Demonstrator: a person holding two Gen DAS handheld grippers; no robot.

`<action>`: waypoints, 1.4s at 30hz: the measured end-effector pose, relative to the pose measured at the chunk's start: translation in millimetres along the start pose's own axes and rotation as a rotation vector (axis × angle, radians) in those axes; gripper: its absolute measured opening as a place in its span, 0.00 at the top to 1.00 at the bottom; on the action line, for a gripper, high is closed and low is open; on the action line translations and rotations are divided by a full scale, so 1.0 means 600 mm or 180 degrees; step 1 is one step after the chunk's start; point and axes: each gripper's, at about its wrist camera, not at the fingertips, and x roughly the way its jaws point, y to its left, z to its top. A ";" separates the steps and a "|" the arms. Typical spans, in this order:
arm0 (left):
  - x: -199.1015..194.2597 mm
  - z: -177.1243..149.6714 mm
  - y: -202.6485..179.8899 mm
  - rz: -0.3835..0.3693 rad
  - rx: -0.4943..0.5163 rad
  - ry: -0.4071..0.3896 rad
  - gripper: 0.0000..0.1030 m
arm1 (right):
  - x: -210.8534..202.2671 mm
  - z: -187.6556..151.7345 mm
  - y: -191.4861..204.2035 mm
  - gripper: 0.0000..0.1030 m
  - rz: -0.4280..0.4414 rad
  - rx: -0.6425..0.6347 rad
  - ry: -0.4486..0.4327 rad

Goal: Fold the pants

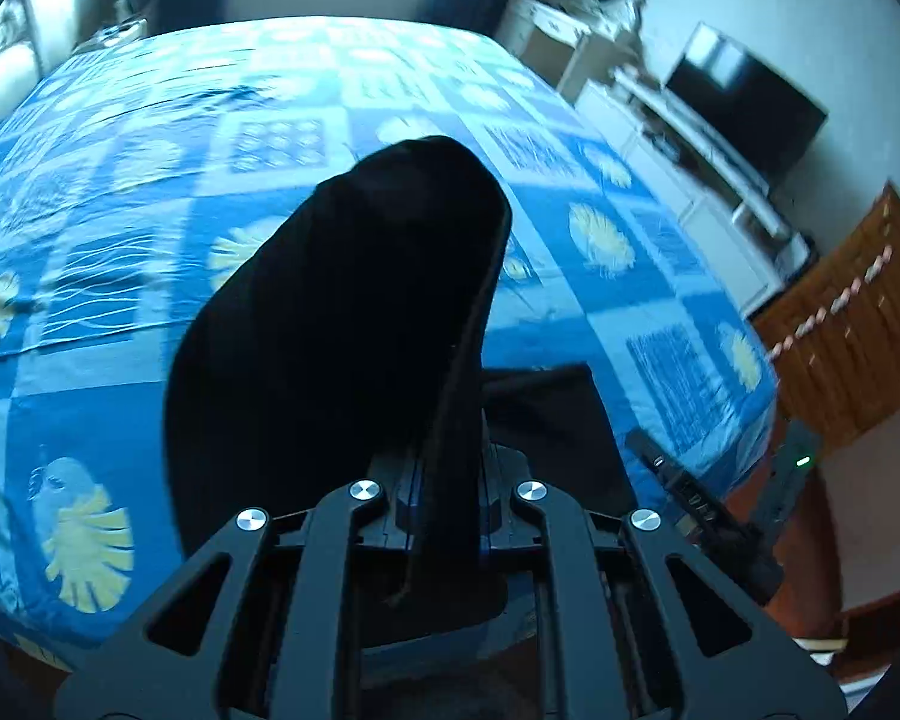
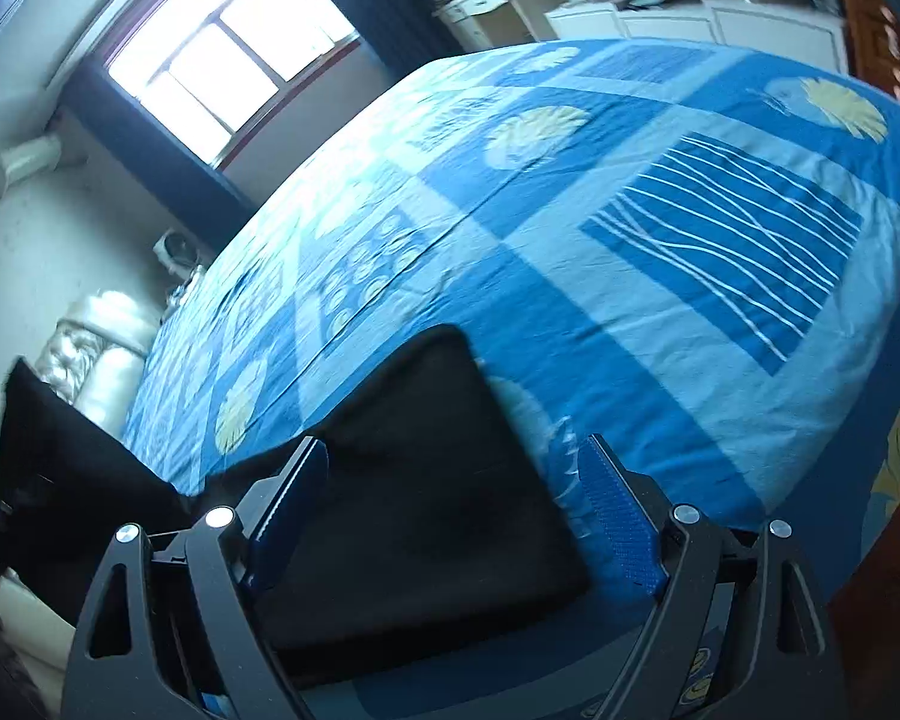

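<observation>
- Pinched tight on a black fold, your left gripper (image 1: 444, 516) lifts the pants (image 1: 354, 312) above the bedspread (image 1: 660, 324).
- Spread wide, your right gripper (image 2: 450, 516) holds nothing; the flat part lies between its pads.
- Carry the raised end across evenly, then lower it square.

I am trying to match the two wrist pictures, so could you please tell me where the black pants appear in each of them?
Left wrist view: the black pants fill the centre, rising from the shut left gripper, which clamps a fold of them.
Right wrist view: the pants lie bottom centre on the bed, between the fingers of the open right gripper, and trail off to the left edge.
Shared landmark: the blue patterned bedspread.
</observation>
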 end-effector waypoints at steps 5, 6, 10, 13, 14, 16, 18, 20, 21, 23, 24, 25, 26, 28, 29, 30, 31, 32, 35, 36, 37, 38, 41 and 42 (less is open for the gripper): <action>0.088 -0.022 -0.066 0.0165 0.0180 0.0222 0.89 | 0.002 0.006 -0.028 0.18 -0.0029 0.0161 -0.0022; 0.104 -0.030 -0.076 0.0218 0.0202 0.0260 0.89 | 0.004 0.007 -0.034 0.18 -0.0030 0.0208 -0.0014; 0.151 -0.051 -0.105 0.0469 0.0360 0.0314 0.88 | 0.007 0.008 -0.050 0.18 -0.0021 0.0291 0.0003; 0.174 -0.066 -0.122 0.0648 0.0485 0.0313 0.88 | 0.009 0.007 -0.057 0.18 -0.0039 0.0348 0.0000; 0.179 -0.070 -0.127 0.0706 0.0529 0.0304 0.88 | 0.010 0.006 -0.059 0.18 -0.0043 0.0357 0.0003; 0.188 -0.080 -0.138 0.0831 0.0634 0.0279 0.88 | 0.011 0.006 -0.061 0.18 -0.0055 0.0364 0.0008; 0.197 -0.087 -0.146 0.0926 0.0715 0.0263 0.88 | 0.011 0.007 -0.063 0.18 -0.0061 0.0375 0.0000; 0.204 -0.092 -0.151 0.0985 0.0765 0.0250 0.88 | 0.008 0.009 -0.064 0.18 -0.0064 0.0389 -0.0026; 0.209 -0.096 -0.155 0.1025 0.0800 0.0240 0.88 | 0.007 0.010 -0.065 0.18 -0.0071 0.0393 -0.0035; 0.216 -0.102 -0.162 0.1114 0.0885 0.0210 0.88 | 0.007 0.012 -0.068 0.18 -0.0084 0.0411 -0.0044; 0.219 -0.105 -0.166 0.1155 0.0934 0.0199 0.87 | 0.007 0.013 -0.070 0.18 -0.0087 0.0428 -0.0048; 0.221 -0.106 -0.170 0.1180 0.0970 0.0191 0.87 | 0.006 0.014 -0.073 0.18 -0.0096 0.0454 -0.0057; 0.223 -0.109 -0.175 0.1214 0.1026 0.0176 0.86 | 0.005 0.015 -0.076 0.18 -0.0100 0.0475 -0.0064; 0.219 -0.111 -0.180 0.1184 0.1044 0.0124 0.82 | 0.003 0.016 -0.081 0.18 -0.0097 0.0520 -0.0069; 0.209 -0.113 -0.181 0.1060 0.1018 0.0072 0.77 | 0.001 0.017 -0.083 0.18 -0.0090 0.0540 -0.0075; 0.201 -0.114 -0.183 0.0979 0.0996 0.0036 0.73 | -0.002 0.019 -0.084 0.18 -0.0073 0.0565 -0.0088; 0.188 -0.115 -0.183 0.0900 0.0969 0.0010 0.55 | -0.003 0.021 -0.084 0.18 -0.0055 0.0578 -0.0090; 0.178 -0.116 -0.183 0.0860 0.0942 -0.0013 0.32 | -0.005 0.023 -0.084 0.18 -0.0022 0.0593 -0.0095; 0.112 -0.121 -0.166 0.0616 0.0776 -0.0293 0.21 | -0.015 0.029 -0.078 0.18 0.0106 0.0604 -0.0135; 0.097 -0.123 -0.158 0.0572 0.0753 -0.0337 0.20 | -0.019 0.031 -0.071 0.18 0.0175 0.0587 -0.0140; 0.080 -0.124 -0.145 0.0538 0.0717 -0.0377 0.15 | -0.021 0.032 -0.065 0.18 0.0257 0.0577 -0.0135; 0.060 -0.126 -0.127 0.0509 0.0649 -0.0420 0.11 | -0.022 0.034 -0.060 0.18 0.0331 0.0569 -0.0123; 0.019 -0.133 -0.069 0.0431 0.0417 -0.0502 0.11 | -0.012 0.035 -0.032 0.18 0.0752 0.0502 0.0087; 0.004 -0.139 -0.041 0.0456 0.0311 -0.0524 0.11 | -0.002 0.032 -0.019 0.18 0.0887 0.0452 0.0230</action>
